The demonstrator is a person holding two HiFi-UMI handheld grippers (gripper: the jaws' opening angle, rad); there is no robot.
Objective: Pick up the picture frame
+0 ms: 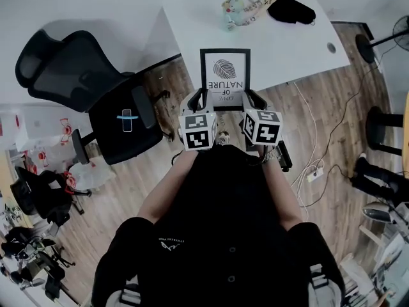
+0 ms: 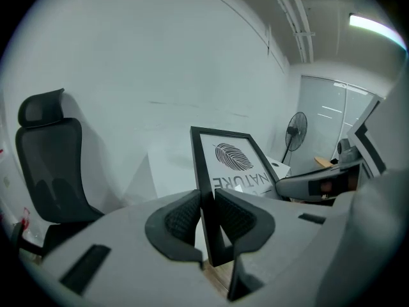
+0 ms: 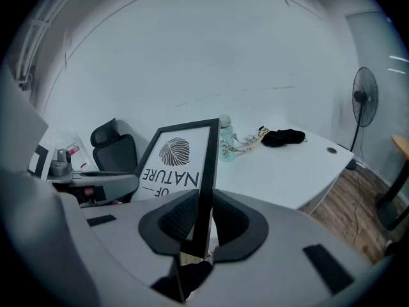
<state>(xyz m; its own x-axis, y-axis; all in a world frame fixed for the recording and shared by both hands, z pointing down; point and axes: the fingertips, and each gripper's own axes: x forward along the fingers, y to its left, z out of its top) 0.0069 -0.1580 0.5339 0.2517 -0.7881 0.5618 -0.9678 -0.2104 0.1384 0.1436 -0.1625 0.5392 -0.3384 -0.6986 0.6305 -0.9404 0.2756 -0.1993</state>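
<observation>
Frame (image 1: 225,77) pinched between left tongs (image 1: 200,98) and right tongs (image 1: 250,98).

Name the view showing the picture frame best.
Head view: the picture frame shows nearly whole, print and border. Each gripper view sees it at a slant, one side edge between the jaws, its lower part hidden.

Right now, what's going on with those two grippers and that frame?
A person is holding the picture frame in the air between two hand-held grippers. The left gripper is clamped on one side edge of the frame and the right gripper on the opposite side edge, both near its lower end. The frame appears clear of the white table beyond it, with its leaf print facing up toward the person.
</observation>
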